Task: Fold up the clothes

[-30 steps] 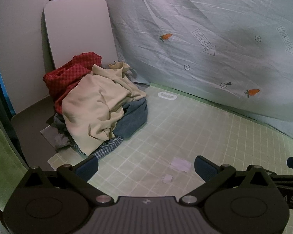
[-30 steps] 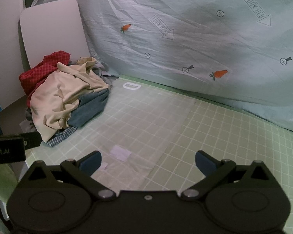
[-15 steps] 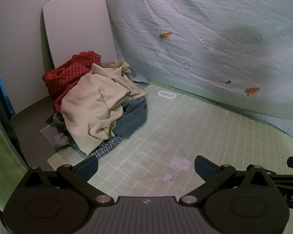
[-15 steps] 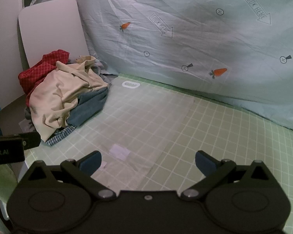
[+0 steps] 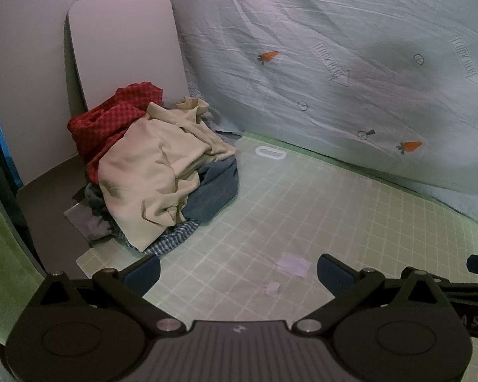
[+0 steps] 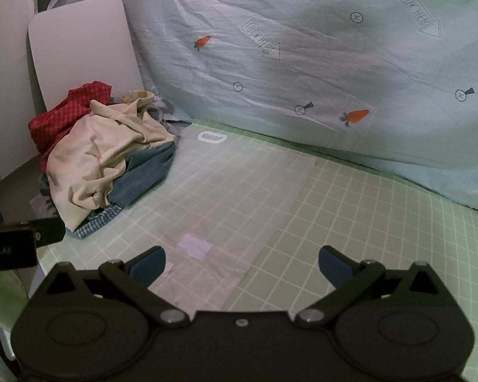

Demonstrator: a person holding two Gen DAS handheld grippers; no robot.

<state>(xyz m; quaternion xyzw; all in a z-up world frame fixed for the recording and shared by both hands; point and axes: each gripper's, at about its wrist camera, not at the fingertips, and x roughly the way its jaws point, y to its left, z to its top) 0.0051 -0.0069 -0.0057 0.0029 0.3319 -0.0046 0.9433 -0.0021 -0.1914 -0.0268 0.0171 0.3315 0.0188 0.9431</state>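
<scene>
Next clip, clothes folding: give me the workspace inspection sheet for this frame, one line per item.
Surface: green grid mat with a translucent sheet laid over its left part; a white oval cutout sits at the sheet's far end.
Job's things: one unfolded clothes pile at the mat's far left: cream garment on top, red checked one behind, blue denim and blue-white check beneath.
Clutter: two small pale patches on the mat.
Grippers: left gripper and right gripper both open, empty, apart from the pile.
Cables: nothing seen.
Surroundings: printed bedsheet backdrop; white panel behind the pile.
</scene>
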